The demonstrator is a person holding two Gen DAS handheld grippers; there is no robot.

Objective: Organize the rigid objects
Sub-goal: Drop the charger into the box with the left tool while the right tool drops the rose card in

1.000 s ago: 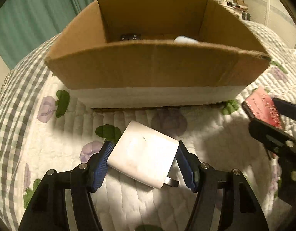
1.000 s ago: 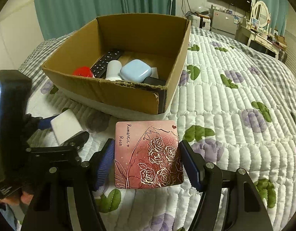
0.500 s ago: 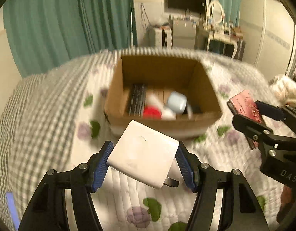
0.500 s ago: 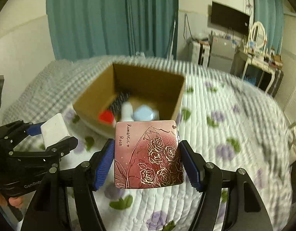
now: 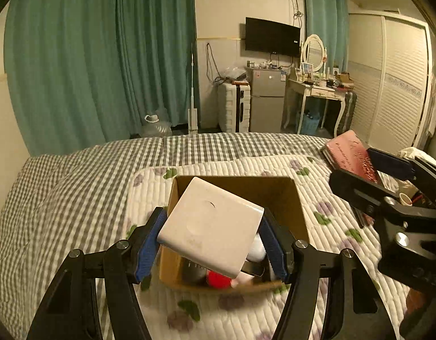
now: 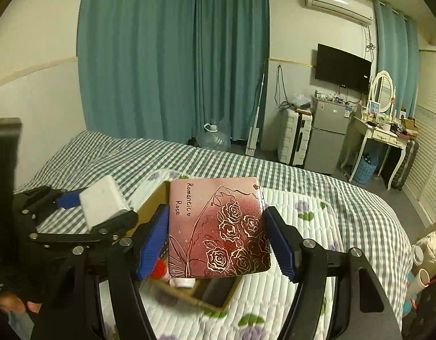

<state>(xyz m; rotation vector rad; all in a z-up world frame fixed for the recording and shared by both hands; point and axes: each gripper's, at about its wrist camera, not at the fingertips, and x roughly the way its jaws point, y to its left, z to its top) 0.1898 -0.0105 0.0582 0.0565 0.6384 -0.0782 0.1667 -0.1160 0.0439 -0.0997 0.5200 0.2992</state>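
Below both held items, cardboard box [image 5: 300, 212] holds clutter.

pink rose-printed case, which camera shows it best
The right wrist view: the flat pink case with gold roses faces the camera, lettering readable, clamped in the right gripper. The left wrist view shows it only at the right edge, slanted and partly hidden.

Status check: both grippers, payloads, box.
Left gripper shut on white charger. Right gripper shut on pink rose case. Both above the open cardboard box on the bed; nothing blocking it.
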